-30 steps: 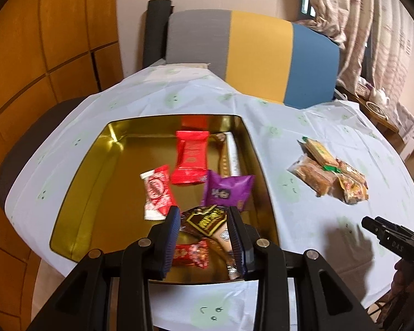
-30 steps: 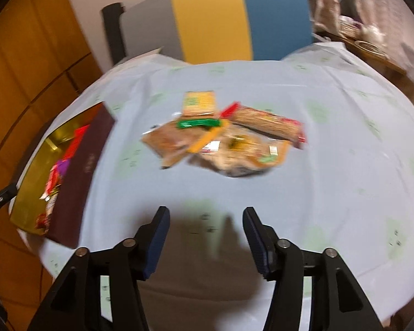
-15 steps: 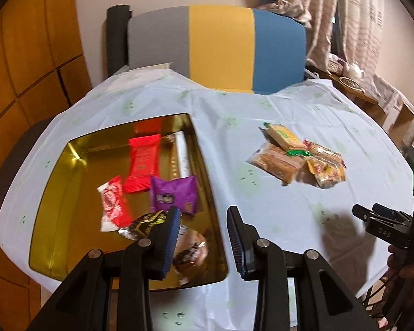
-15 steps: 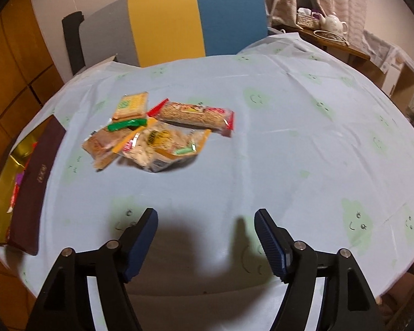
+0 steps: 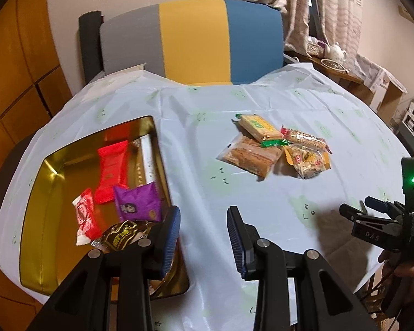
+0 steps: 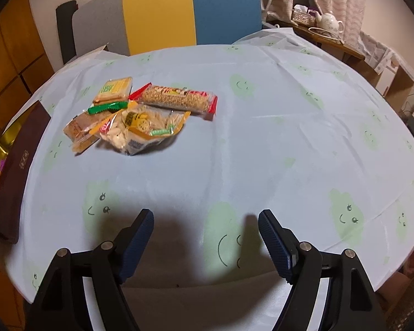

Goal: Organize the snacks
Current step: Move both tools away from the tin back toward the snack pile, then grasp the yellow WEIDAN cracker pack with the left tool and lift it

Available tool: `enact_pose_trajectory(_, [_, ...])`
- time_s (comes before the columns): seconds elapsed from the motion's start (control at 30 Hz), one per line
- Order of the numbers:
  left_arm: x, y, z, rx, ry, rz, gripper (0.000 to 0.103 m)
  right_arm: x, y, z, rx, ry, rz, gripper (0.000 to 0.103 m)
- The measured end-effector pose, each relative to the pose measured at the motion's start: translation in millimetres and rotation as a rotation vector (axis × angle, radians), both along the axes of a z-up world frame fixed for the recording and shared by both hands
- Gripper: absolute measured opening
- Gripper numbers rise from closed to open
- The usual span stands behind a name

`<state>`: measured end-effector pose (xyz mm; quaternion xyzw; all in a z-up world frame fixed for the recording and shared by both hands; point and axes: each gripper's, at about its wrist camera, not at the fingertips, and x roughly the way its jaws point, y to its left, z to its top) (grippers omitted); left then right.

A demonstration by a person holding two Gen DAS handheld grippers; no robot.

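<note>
A gold tin (image 5: 38,209) sits at the table's left and holds several wrapped snacks: a red packet (image 5: 111,171), a purple packet (image 5: 138,205), a small red-and-white one (image 5: 85,218) and a dark one (image 5: 122,235). A loose pile of snack packs (image 5: 276,146) lies on the light blue tablecloth to its right; the pile also shows in the right wrist view (image 6: 140,115). My left gripper (image 5: 202,224) is open and empty by the tin's right wall. My right gripper (image 6: 205,231) is open wide and empty, near the front edge, short of the pile.
A chair with a grey, yellow and blue back (image 5: 196,41) stands behind the table. A side table with a teapot (image 6: 328,23) is at the far right. The tin's dark outer wall (image 6: 16,171) shows at the left in the right wrist view.
My left gripper has swung right, from over the tin to beside its right wall. My right gripper has opened wider and moved right, so the pile now sits further left.
</note>
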<state>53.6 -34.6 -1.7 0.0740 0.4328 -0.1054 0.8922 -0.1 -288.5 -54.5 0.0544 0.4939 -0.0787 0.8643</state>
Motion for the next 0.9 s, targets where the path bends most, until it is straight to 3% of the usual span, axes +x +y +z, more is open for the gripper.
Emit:
enact_pose_trajectory(0.17, [14,-11,-1,-0.018,0.036,-0.032,0.035,-1,-2,-6,0.021,0.003,0.006,0.079])
enact_pose_trajectory(0.3, [38,-18,-3,-0.125,0.123,-0.041,0.035,0,-3,-7,0.020,-0.006,0.010,0.079])
enact_pose_trajectory(0.43, [63,-37,-16,-0.186,0.209,-0.037,0.035,-1,-3,-9,0.024,-0.015,0.017,0.082])
enact_pose_trajectory(0.53, [84,-50,-26,-0.190,0.251,0.001,0.035,-2,-2,-10,0.027,-0.022,0.029,0.085])
enact_pose_trajectory(0.77, [141,-75,-19,-0.176,0.244,0.031,0.035,-5,0,-12,0.026,-0.046,0.066,0.091])
enact_pose_trajectory(0.9, [172,-104,-23,-0.135,0.259,0.005,0.055,-6,4,-14,0.019,-0.060,0.081,0.097])
